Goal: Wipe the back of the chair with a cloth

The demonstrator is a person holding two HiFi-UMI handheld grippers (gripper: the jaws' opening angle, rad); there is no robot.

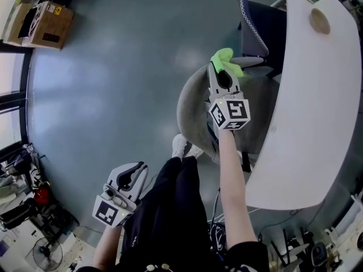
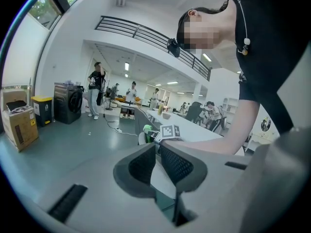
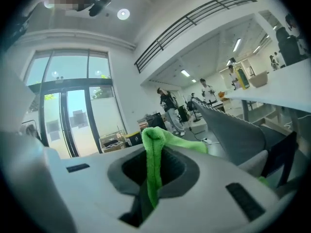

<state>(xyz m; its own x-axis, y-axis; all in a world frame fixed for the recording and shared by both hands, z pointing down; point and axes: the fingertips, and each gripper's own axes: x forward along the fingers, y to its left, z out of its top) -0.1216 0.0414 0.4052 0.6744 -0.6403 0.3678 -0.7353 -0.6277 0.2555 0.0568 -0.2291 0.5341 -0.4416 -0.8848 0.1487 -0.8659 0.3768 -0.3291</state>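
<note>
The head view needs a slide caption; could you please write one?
Right gripper holds a green cloth at the grey chair back beside a white desk; left gripper hangs empty.

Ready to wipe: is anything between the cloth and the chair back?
Nothing visible. The right tool holds the cloth right beside the chair back. The desk lies off to the side, not between them.

grey floor [image 1: 113, 67] carries a cardboard box [image 1: 48, 24] and a chair [image 1: 193, 107].
</note>
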